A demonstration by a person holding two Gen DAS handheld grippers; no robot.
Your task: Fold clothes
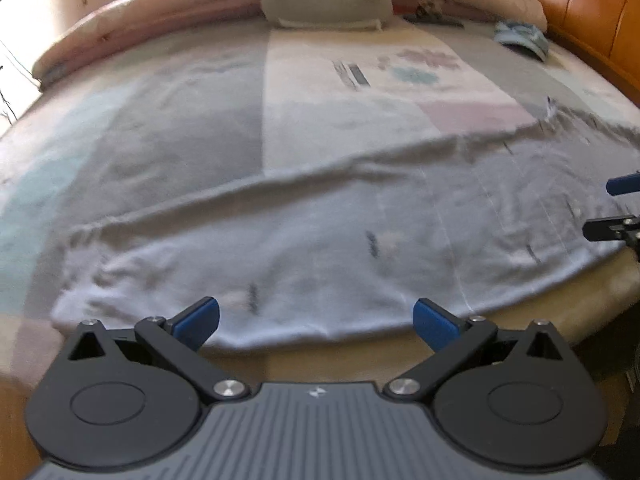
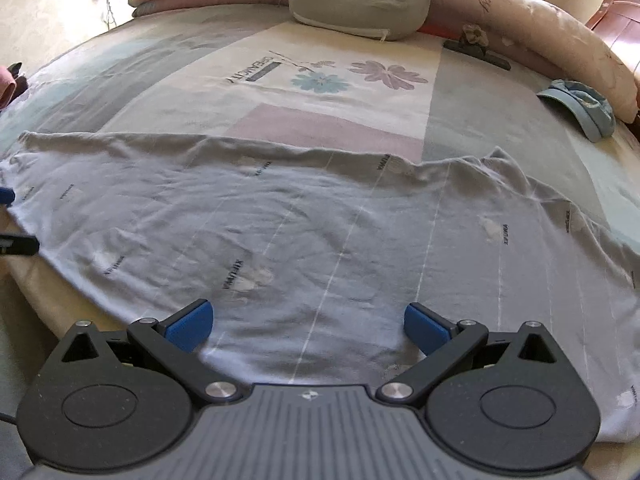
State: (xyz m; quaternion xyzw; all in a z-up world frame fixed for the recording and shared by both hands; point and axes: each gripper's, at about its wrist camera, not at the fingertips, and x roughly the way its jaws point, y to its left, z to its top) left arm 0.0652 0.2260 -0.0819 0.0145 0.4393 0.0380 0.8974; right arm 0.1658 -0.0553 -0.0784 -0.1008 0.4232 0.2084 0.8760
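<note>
A pale grey-blue garment [image 1: 304, 248] with thin white lines and small dark lettering lies spread flat along the near edge of the bed. In the right wrist view the same garment [image 2: 320, 232] fills the middle, wrinkled, its far edge folded over. My left gripper [image 1: 316, 322] is open, its blue pads just above the garment's near hem, holding nothing. My right gripper [image 2: 308, 326] is open too, hovering over the cloth near the hem. The right gripper's tips [image 1: 616, 208] show at the right edge of the left wrist view.
The bed sheet [image 2: 320, 80] has grey, pink and cream blocks with flower prints. A grey cushion [image 2: 360, 0] and pink rolled bedding [image 2: 560, 40] lie at the far side. A blue cap [image 2: 580, 108] and a dark clip [image 2: 476, 54] lie at the far right. An orange headboard [image 1: 592, 12] stands behind.
</note>
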